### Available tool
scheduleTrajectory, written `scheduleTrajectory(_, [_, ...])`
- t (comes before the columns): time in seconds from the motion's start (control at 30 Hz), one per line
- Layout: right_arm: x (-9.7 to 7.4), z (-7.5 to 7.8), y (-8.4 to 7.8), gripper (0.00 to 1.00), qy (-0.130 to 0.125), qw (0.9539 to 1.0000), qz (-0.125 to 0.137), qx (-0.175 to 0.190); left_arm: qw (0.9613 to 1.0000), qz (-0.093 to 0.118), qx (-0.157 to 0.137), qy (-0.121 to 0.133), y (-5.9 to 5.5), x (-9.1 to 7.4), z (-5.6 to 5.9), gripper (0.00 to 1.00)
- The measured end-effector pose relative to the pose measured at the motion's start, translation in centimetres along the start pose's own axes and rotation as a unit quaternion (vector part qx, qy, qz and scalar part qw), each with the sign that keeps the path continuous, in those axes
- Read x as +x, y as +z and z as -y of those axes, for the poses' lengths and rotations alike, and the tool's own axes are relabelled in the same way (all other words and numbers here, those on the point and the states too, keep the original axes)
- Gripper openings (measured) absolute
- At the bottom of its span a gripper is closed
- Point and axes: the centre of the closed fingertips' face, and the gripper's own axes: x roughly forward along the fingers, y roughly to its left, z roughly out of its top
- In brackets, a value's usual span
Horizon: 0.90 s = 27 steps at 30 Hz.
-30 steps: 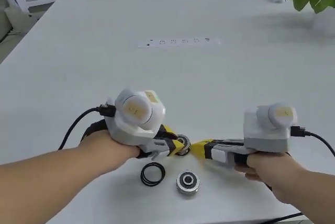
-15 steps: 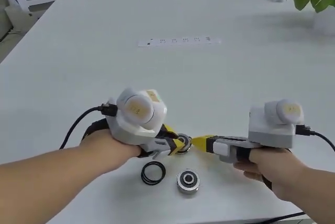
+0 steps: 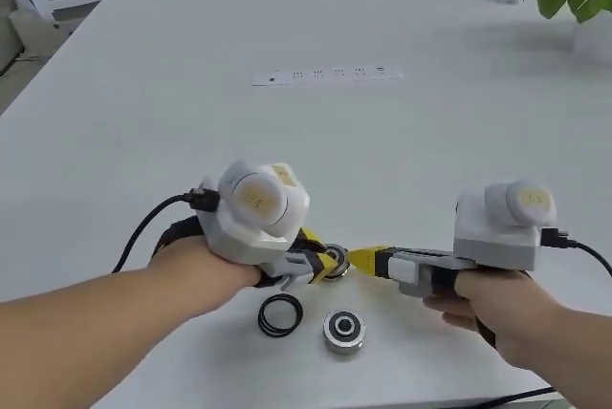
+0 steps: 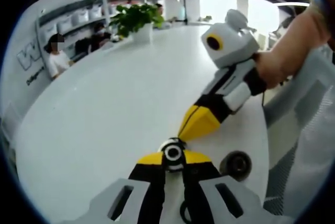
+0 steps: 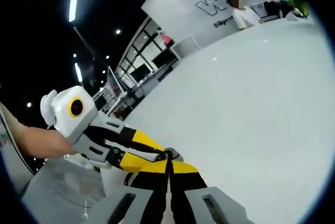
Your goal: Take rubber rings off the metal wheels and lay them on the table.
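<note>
Two yellow-tipped tools meet: left gripper (image 3: 321, 262) clamps a small silver metal wheel (image 4: 173, 152); right gripper (image 5: 168, 165), jaws pressed together, tips against it, any grip on rubber unclear. Nearby on the white table (image 3: 316, 141) lie a loose black rubber ring (image 3: 279, 314) and a second metal wheel (image 3: 342, 329).

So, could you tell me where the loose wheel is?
Head view: the wheel lies on the table, just right of the black rubber, nearer the person than the left gripper.

We count two metal wheels (image 4: 173, 153) (image 3: 342, 328), at least one loose rubber ring (image 3: 279, 315), and two grippers (image 3: 323, 266) (image 3: 356, 258).
</note>
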Motion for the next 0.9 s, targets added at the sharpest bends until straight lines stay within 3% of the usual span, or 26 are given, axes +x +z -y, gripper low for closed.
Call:
scheduleTrajectory(0.67, [0.4,-1.2,-0.2,0.0,0.023,0.9997,0.002,0.007,1.0,-0.003,0.005,-0.004,0.0,0.0,0.1,0.11])
scheduleTrajectory(0.7, [0.5,-2.3,0.0,0.0,0.055,0.9985,0.005,0.004,1.0,-0.003,0.006,-0.004,0.0,0.0,0.1,0.11])
scheduleTrajectory(0.73, [0.5,-1.8,0.1,0.0,0.034,0.9994,0.002,0.002,1.0,-0.003,0.006,-0.003,0.0,0.0,0.1,0.11])
scheduleTrajectory(0.9, [0.4,-1.6,0.0,0.0,0.036,0.9993,0.007,0.011,1.0,-0.003,0.006,-0.002,0.0,0.0,0.1,0.11])
